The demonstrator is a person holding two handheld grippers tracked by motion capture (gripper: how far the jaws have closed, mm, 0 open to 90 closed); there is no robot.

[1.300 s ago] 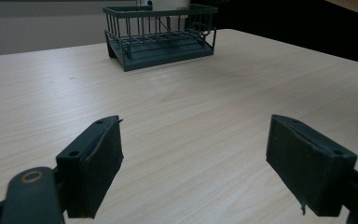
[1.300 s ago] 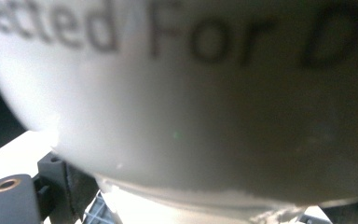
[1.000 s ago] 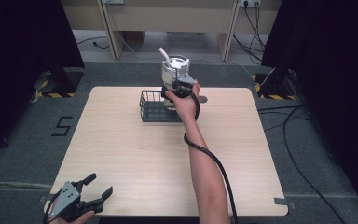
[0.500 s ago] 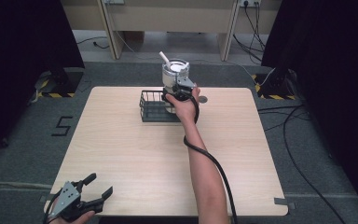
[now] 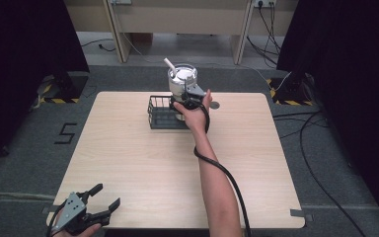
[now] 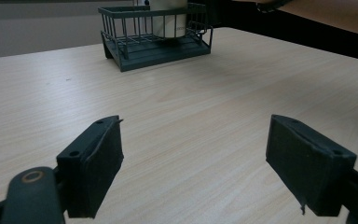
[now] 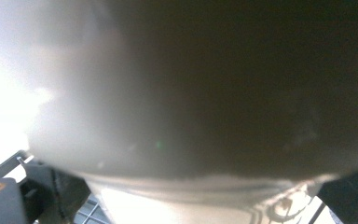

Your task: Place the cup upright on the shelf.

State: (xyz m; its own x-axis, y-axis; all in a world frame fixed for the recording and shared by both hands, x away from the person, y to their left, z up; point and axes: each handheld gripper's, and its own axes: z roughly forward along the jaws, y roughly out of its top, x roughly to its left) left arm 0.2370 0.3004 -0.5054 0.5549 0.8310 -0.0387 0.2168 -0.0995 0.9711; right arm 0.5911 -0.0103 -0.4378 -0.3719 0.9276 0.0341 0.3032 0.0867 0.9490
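Metal canister (image 5: 182, 81) sits at far centre of table (image 5: 128, 163), above dark wire basket (image 5: 164, 112). Right gripper (image 5: 189, 98) pinches its near wall. Rigid, smooth, likely slippery, top-heavy; grip low on wall. Left gripper (image 5: 98, 205) idle at near left, jaws spread.

Even overhead light, dark surroundings; the right gripper view is blurred, glare at left.

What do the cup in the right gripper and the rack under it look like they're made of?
Cup: likely polished metal, since its silvery wall shows bright glare; the material isn't certain. Rack: thin dark wire bars, probably coated metal with a matte finish.
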